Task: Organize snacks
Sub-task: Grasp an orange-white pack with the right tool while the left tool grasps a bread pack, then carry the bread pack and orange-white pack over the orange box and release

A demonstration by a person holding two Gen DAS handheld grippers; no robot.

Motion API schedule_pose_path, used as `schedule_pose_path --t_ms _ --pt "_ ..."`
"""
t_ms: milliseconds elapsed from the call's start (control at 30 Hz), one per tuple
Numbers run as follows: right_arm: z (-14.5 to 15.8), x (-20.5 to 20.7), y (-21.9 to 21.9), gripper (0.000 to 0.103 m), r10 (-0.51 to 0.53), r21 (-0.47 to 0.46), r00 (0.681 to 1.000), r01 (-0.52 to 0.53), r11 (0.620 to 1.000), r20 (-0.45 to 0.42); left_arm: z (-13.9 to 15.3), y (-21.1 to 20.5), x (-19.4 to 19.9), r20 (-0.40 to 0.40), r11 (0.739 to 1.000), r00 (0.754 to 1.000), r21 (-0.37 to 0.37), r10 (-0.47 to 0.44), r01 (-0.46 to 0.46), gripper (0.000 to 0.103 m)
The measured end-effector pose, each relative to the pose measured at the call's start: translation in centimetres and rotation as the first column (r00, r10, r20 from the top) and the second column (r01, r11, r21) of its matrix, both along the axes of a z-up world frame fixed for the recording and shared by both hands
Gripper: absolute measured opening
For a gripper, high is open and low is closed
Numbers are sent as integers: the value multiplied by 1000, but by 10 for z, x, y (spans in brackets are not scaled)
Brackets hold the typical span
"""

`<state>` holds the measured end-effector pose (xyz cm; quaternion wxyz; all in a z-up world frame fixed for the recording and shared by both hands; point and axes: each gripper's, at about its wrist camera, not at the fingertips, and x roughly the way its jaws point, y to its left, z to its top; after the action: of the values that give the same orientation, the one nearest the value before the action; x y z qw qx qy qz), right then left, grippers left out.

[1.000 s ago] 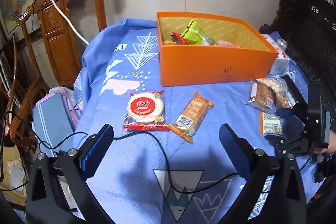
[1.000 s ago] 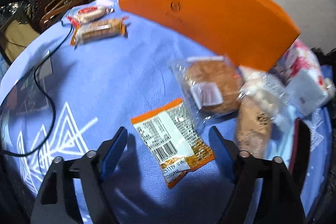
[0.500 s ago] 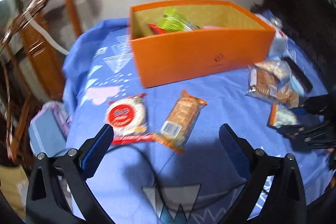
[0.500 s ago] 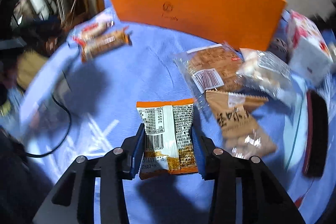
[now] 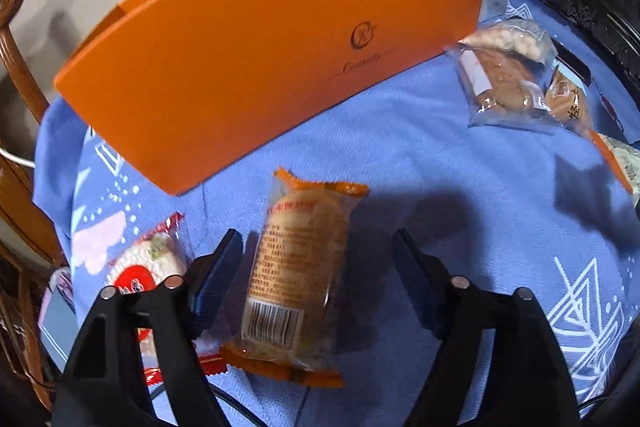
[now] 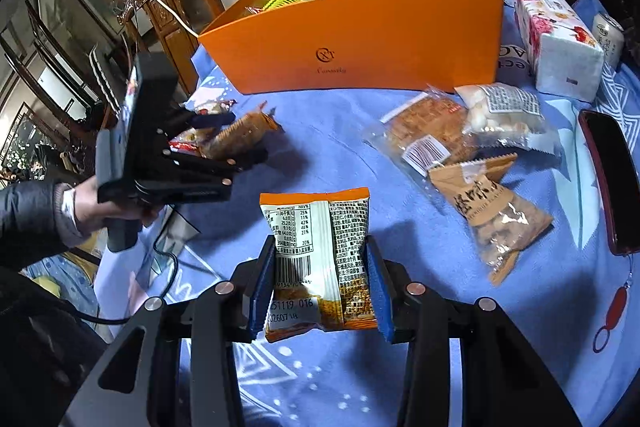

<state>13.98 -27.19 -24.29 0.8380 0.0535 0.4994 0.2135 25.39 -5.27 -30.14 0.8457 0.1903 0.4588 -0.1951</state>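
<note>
Snack packet (image 6: 320,259) clamped in right tongs (image 6: 320,291); left tongs (image 5: 316,279) closing, straddling biscuit pack (image 5: 298,283)

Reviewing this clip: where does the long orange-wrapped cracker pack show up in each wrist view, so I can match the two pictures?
Left wrist view: the cracker pack lies lower centre on the blue cloth, between the left tool's open fingers.
Right wrist view: the same pack lies left of centre, at the left tool's tips.
Shared landmark: the orange box behind it.

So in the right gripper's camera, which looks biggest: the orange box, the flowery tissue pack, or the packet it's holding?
1. Orange box, largest.
2. and 3. Flowery tissue pack and held orange-and-white snack packet look alike; the packet is nearer, so unsure.
</note>
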Motion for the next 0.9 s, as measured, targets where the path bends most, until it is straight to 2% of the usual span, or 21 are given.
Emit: schedule_pose_path --t_ms 33,100,167,333,467,633,900 --pt "0 1 1 43 -2 1 1000 2 1000 2 0 2 0 -10 1000 1000 -29 -2 2 63" --pt "2 4 5 43 -10 4 1000 10 1000 3 0 3 0 -17 999 1000 -50 -13 12 45" --pt "4 6 4 43 -21 12 1000 21 1000 6 0 1 -2 -24 997 999 -64 -31 30 35" --pt "10 9 6 43 -64 28 998 63 998 19 5 -2 -18 -24 993 999 -107 -45 42 35" --pt "18 3 3 43 -108 51 994 106 993 36 26 5 -31 1 988 1000 -156 -20 20 35" --pt "36 -5 2 43 -143 73 986 137 988 89 72 17 -51 75 973 997 -230 20 -3 35" --pt "81 9 3 43 -176 149 961 146 978 212 150 20 -42 194 951 978 -307 78 -15 35"
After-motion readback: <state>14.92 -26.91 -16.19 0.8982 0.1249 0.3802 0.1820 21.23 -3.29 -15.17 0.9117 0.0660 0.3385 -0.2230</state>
